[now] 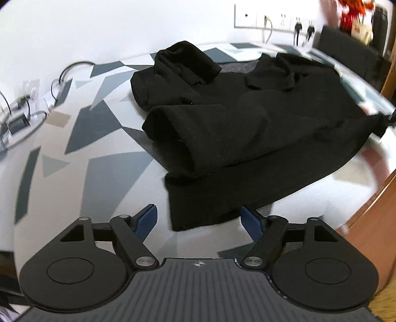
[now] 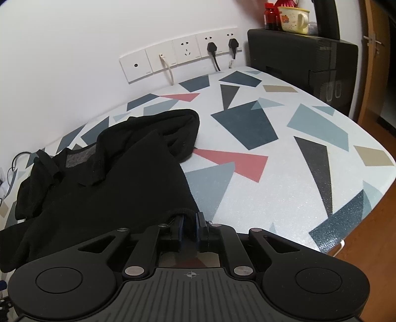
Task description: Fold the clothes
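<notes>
left gripper released, over hem of black knit collared shirt | right gripper clamped on shirt hem, pads mostly buried in cloth | far shirt edge blurred

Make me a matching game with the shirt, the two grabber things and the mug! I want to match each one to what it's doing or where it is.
Things:
1. black shirt
2. left hand-held gripper
3. right hand-held gripper
4. yellow mug

States:
A. jaws wide apart, nothing held
B. on the black box by the wall
C. spread on the patterned table
D. pinching the shirt's hem

Pairs: 1-C, 2-A, 3-D, 4-B
</notes>
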The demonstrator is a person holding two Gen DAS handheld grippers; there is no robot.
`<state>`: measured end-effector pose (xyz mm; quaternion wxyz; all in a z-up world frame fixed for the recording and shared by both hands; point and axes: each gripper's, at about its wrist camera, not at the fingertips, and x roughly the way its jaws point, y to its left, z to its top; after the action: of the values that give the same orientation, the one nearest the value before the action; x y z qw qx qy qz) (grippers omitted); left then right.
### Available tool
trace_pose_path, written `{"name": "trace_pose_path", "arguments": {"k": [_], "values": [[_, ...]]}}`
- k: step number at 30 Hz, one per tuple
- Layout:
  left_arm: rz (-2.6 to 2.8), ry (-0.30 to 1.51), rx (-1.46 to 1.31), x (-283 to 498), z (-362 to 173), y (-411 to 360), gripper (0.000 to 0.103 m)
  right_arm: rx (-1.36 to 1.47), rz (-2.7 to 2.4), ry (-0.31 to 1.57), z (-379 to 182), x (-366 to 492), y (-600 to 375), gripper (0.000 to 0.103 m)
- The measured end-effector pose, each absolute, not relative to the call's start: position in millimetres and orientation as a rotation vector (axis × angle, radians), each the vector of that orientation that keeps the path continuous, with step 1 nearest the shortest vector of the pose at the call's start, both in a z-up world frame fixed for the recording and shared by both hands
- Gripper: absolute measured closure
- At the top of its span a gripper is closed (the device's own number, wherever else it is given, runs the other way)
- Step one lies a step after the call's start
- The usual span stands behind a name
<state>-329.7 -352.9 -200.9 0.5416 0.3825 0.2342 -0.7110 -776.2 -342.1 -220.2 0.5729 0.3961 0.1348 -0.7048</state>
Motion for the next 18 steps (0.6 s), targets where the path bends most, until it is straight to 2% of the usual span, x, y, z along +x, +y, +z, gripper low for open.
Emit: {"name": "trace_pose_path", "arguments": {"k": [18], "values": [[-1.679,0.319,0.946,-347,-197,-356,0.027,0.935,-1.661,0.293,-215,-778,-347,0.094]]}}
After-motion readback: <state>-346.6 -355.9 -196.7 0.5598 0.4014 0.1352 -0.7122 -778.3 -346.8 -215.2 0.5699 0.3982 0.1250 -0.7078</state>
